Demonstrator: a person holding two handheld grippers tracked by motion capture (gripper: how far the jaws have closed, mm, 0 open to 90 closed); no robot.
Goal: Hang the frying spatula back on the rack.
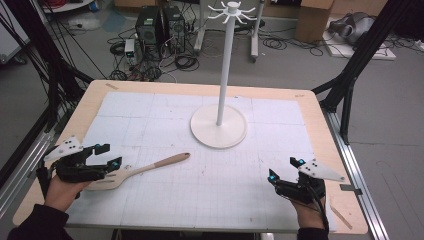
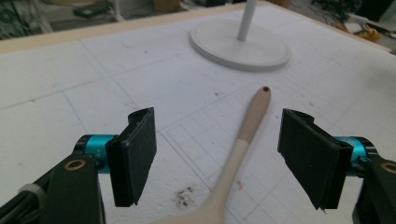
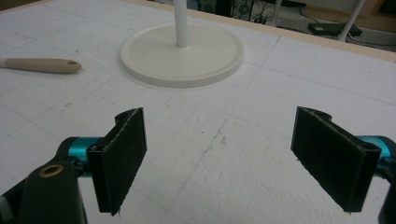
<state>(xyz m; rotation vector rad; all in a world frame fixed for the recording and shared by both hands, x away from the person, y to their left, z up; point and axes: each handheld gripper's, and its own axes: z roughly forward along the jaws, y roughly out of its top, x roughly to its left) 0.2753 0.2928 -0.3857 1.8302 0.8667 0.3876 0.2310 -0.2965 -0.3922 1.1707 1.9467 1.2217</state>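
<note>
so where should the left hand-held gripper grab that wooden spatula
On the slim handle, from above, jaws straddling it. It lies flat between the open jaws of the left hand-held gripper, narrow enough to fit; the wide head sits under the gripper.

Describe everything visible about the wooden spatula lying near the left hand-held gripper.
The pale wooden slotted spatula lies flat on the white gridded mat, handle angled toward the white round stand base without reaching it. Its rounded handle turns a darker tan toward the tip, where a small hanging hole is drilled. The broad slotted head sits close to the left hand-held gripper. In the left gripper view the handle runs up between the open jaws, which do not touch it.
</note>
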